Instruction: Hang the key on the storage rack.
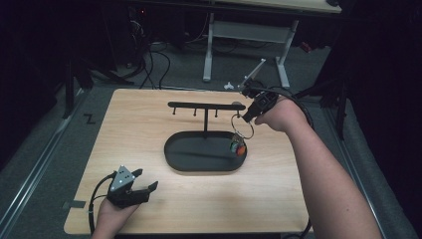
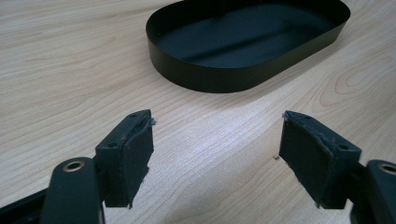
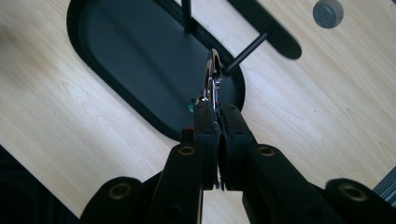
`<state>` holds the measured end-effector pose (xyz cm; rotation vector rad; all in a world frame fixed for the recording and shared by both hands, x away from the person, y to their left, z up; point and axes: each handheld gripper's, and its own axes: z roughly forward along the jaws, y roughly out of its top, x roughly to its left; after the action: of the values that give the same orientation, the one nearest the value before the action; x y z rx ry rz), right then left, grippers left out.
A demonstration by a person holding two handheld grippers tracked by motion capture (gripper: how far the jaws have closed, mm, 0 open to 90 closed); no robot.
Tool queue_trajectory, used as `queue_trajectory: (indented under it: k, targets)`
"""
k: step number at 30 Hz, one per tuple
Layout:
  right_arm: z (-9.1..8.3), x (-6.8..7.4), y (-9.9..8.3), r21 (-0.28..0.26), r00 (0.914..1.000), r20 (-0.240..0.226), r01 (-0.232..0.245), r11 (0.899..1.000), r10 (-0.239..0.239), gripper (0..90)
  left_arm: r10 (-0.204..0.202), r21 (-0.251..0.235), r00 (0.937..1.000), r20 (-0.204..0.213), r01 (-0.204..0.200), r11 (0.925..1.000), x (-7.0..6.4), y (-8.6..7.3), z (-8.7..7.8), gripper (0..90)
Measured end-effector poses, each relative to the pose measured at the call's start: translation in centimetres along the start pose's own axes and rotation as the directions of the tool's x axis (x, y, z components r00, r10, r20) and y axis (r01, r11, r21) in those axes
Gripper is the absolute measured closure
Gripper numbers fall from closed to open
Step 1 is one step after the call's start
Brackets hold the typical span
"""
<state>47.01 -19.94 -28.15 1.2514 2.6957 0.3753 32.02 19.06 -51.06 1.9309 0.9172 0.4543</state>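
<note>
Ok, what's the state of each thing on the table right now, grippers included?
Right gripper: jaws shut on the key ring, raised by the rack's right end.
Key ring: held, hanging free, tags dangling above the tray.
Left gripper: jaws open, nothing between them, low over the table.
Rack: upright, pegs bare.
Tray: nothing lying in it.

On my table (image 1: pixel 149 114) the oval tray (image 1: pixel 174 154) sits about centre. A post (image 1: pixel 206 122) rises from the tray and carries a crossbar (image 1: pixel 199 105) above it, with 3 pegs hanging under the bar. My right gripper (image 1: pixel 247 117) is over the tray's right end, just below the right tip of the crossbar, jaws pressed together on a key ring (image 1: pixel 242 127); small tags (image 1: pixel 238 147) dangle from the ring above the tray's right end. My left gripper (image 1: pixel 144 181) is at the near-left of the table, in front of the tray and apart from it, jaws spread wide over bare tabletop.
</note>
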Motion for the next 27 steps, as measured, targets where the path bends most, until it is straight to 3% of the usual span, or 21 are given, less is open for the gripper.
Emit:
queue_trajectory:
  k: [5, 13, 27]
  targets:
    - [0.3, -0.8, 1.0, -0.001, 0.9997, 0.006, -0.024, 1.0, 0.024, 87.5, 0.002, 0.003, 1.0, 0.003, -0.002, 1.0, 0.0, 0.0, 0.0, 26.2]
    - [1.4, -2.1, 1.0, 0.003, 0.9989, 0.006, -0.047, 0.999, 0.047, 87.5, -0.002, 0.0, 1.0, 0.002, 0.002, 1.0, 0.1, 0.0, 0.0, 26.2]
    - [2.5, -2.3, 1.5, -0.009, 0.9983, -0.009, -0.058, 0.998, 0.058, 87.2, 0.003, 0.005, 0.9999, 0.012, -0.003, 1.0, -0.2, 0.0, 0.1, 26.2]
